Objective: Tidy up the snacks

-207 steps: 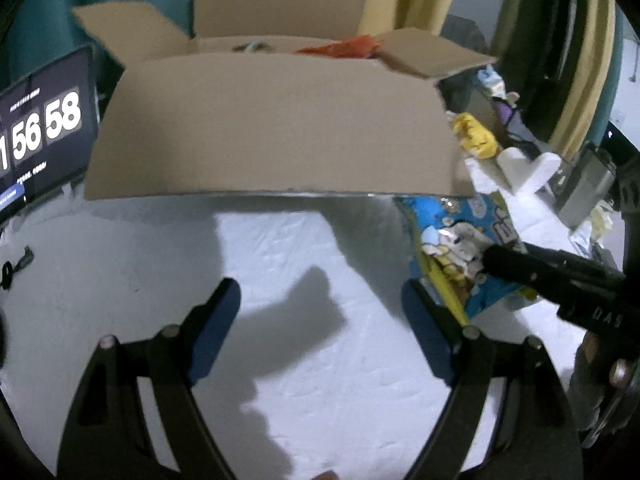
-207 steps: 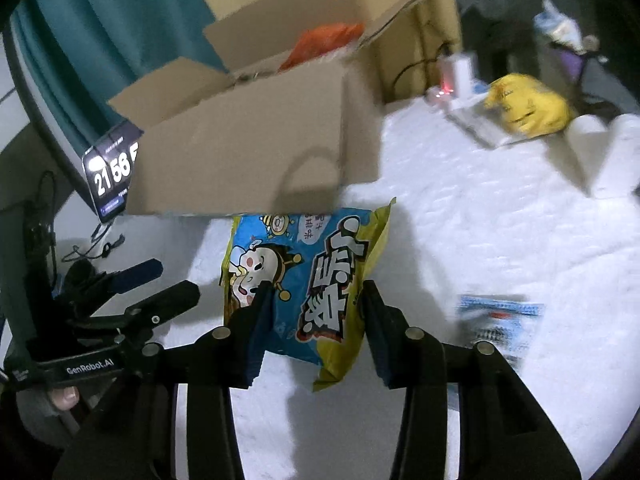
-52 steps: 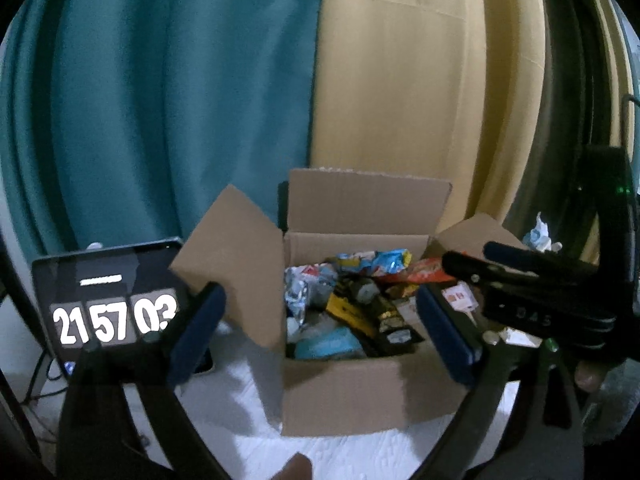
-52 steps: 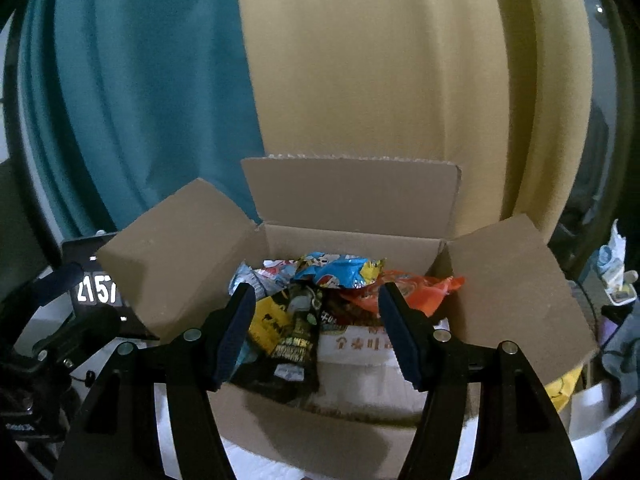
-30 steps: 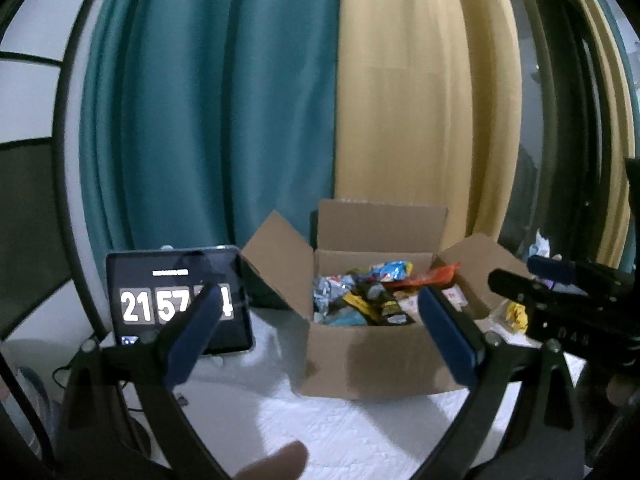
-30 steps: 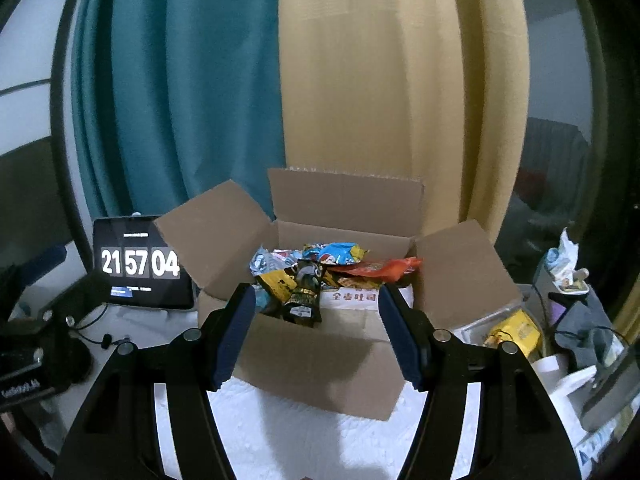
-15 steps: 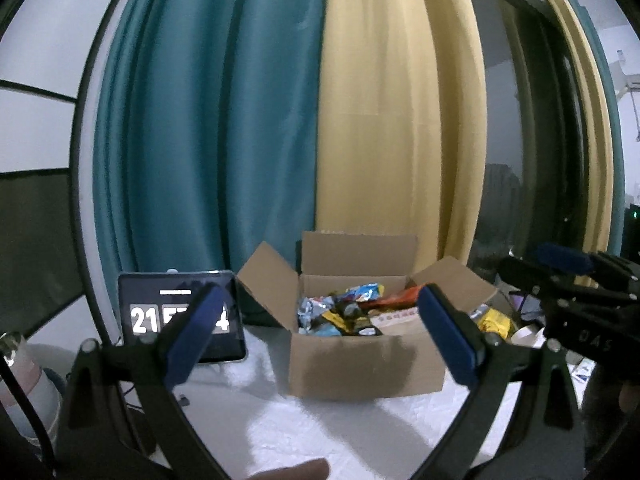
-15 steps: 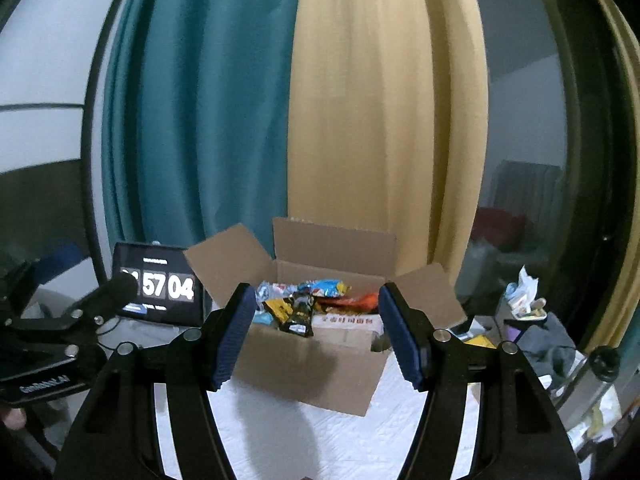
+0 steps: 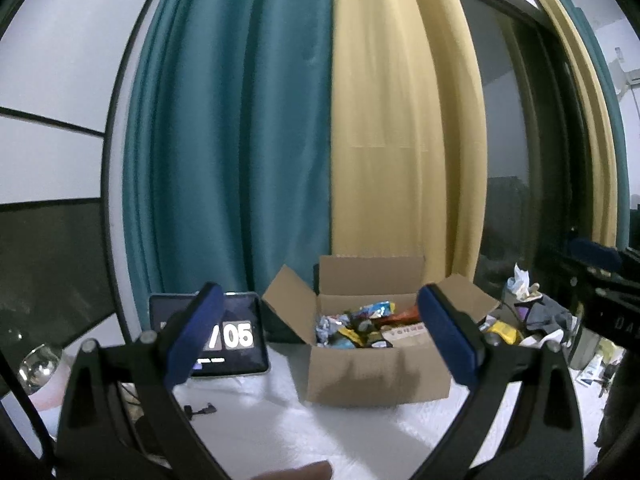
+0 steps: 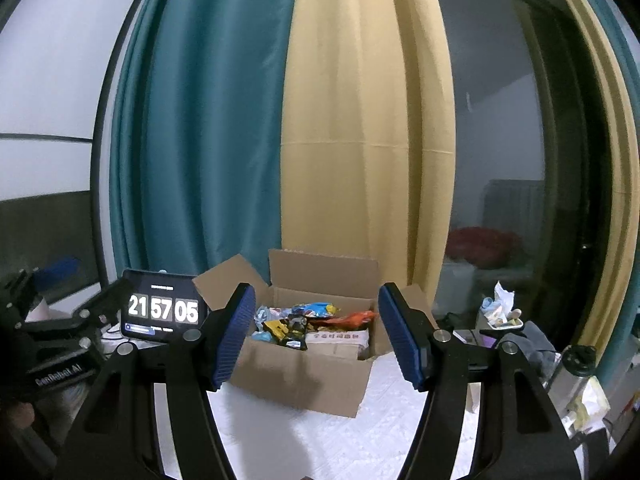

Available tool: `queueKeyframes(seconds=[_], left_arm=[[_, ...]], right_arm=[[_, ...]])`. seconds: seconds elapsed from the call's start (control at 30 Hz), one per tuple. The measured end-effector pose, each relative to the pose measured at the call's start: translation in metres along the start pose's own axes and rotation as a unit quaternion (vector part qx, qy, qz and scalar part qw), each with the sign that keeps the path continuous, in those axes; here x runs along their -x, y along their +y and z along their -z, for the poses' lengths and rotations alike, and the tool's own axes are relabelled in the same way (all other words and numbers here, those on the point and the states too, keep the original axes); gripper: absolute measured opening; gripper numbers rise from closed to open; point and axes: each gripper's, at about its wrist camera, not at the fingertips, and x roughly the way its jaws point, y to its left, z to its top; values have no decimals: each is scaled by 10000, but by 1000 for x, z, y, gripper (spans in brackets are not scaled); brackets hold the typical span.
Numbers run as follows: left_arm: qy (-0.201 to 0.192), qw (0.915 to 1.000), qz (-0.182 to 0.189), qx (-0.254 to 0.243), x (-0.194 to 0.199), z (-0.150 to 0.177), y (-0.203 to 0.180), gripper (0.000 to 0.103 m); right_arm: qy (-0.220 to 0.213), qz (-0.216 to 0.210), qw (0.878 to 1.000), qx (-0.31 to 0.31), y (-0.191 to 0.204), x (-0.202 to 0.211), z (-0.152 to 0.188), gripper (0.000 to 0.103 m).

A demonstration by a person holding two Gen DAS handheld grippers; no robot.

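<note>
A: What is being shown between the fingers of the left gripper (image 9: 318, 334)?

B: Nothing is being gripped. Its blue pads (image 9: 446, 340) are being held wide apart, and the cardboard box (image 9: 376, 372) is only being framed between them from a distance, well beyond the tips.

A: And the right gripper (image 10: 316, 334)?

B: Its jaws are likewise being held apart with nothing between them. The same box (image 10: 304, 376) is being seen past them, resting on the white table surface (image 10: 360, 436).

A: Where are the snacks (image 10: 310, 322) being kept?

B: They are being held inside the box, piled above its rim, with all four flaps being left folded outward. A blue packet and an orange one are being shown on top, a white one at the front.

A: What is being seen beside the box?

B: A tablet clock (image 10: 164, 308) is being displayed just to its left, propped upright. Teal and yellow curtains (image 10: 280, 120) are hanging behind. Clutter (image 10: 500, 312) is being seen on the right, too small to be identified.
</note>
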Motion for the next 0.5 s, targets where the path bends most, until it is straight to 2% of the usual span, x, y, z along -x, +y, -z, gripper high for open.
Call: queueKeyframes(seconds=[0.5], left_arm=[[-10, 10000, 46, -10, 10, -1, -3, 98]], right_arm=[[5, 131, 9999, 12, -8, 15, 7, 68]])
